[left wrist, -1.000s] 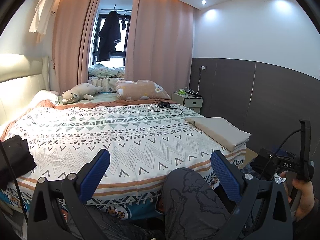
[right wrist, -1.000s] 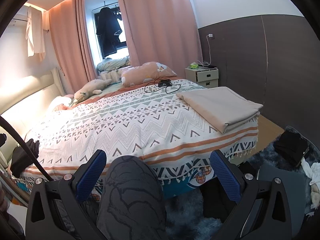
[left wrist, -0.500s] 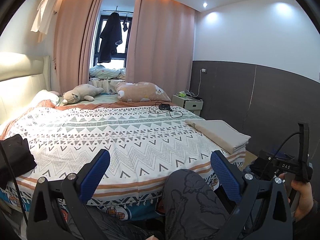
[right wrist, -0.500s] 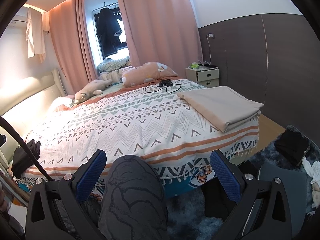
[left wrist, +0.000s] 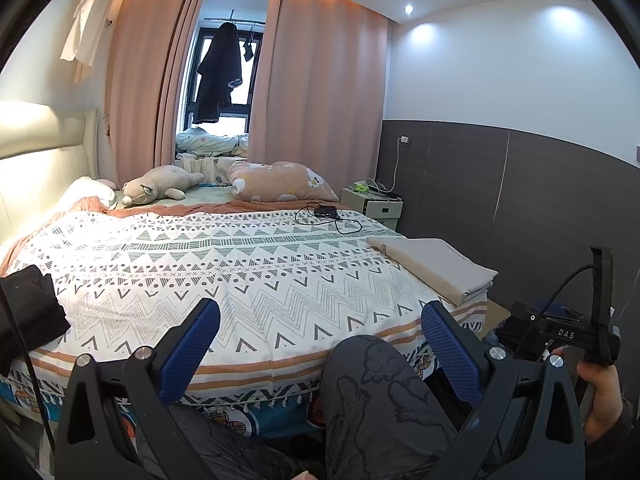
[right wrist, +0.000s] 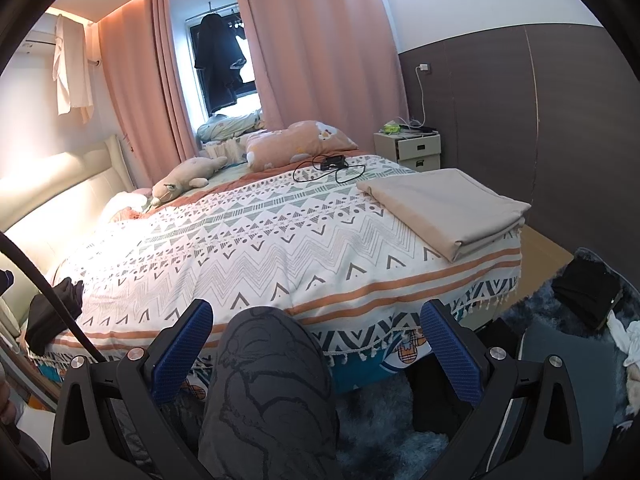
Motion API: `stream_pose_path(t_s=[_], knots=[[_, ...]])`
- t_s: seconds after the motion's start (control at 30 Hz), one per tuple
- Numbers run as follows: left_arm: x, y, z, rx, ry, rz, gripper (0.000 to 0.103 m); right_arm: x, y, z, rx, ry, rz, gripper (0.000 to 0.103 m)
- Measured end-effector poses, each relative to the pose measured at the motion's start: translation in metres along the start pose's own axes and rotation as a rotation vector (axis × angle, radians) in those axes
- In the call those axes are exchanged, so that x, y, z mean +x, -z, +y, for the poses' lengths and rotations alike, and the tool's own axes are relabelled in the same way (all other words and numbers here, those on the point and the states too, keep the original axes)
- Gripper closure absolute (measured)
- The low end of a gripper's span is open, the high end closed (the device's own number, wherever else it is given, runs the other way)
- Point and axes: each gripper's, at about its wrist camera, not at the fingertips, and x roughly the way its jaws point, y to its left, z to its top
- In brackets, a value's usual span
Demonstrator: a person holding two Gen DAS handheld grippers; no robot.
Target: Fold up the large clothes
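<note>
A folded beige cloth (left wrist: 436,266) (right wrist: 444,206) lies flat on the bed's right corner. A dark garment (left wrist: 28,312) (right wrist: 54,314) is bunched at the bed's left edge. My left gripper (left wrist: 320,324) hangs open in front of the bed's foot, nothing between its blue pads. My right gripper (right wrist: 316,322) is open too, held low before the same edge. A person's knee in grey patterned trousers (left wrist: 380,392) (right wrist: 268,376) sits between the fingers of each. In the left wrist view the right gripper's body (left wrist: 568,332) shows, held by a hand (left wrist: 604,392).
The bed (left wrist: 240,264) carries a patterned white cover, a plush toy (left wrist: 160,184), a pink pillow (left wrist: 280,182) and a black charger with cable (left wrist: 328,216). A nightstand (right wrist: 416,146) stands at the far right. Dark clothes (right wrist: 586,288) lie on a blue rug beside the bed.
The left gripper's view has tilted slightly upward, so the bed sits lower in frame. The right gripper has barely moved. Both stay open.
</note>
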Motion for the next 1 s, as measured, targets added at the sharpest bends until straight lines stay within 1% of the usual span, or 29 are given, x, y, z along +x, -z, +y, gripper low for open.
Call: stream_pose_path(t_s=[0.3, 0.43, 0.63, 0.87, 1.0], knots=[[0.000, 0.000, -0.001, 0.005, -0.008, -0.006, 0.000, 0.000, 0.003, 0.002, -0.003, 0.000, 0.002, 0.000], [-0.002, 0.001, -0.006, 0.025, -0.022, -0.028, 0.000, 0.005, 0.005, 0.001, 0.011, 0.000, 0.014, 0.000], [-0.007, 0.002, -0.010, 0.041, -0.011, -0.036, 0.000, 0.004, 0.005, 0.004, 0.013, -0.001, 0.013, 0.000], [-0.017, 0.006, -0.004, 0.022, -0.005, -0.039, 0.000, -0.001, 0.011, 0.005, 0.018, 0.002, 0.014, 0.000], [-0.022, 0.005, -0.004, 0.009, -0.005, -0.039, 0.000, -0.008, 0.014, 0.012, -0.011, 0.000, 0.007, 0.000]])
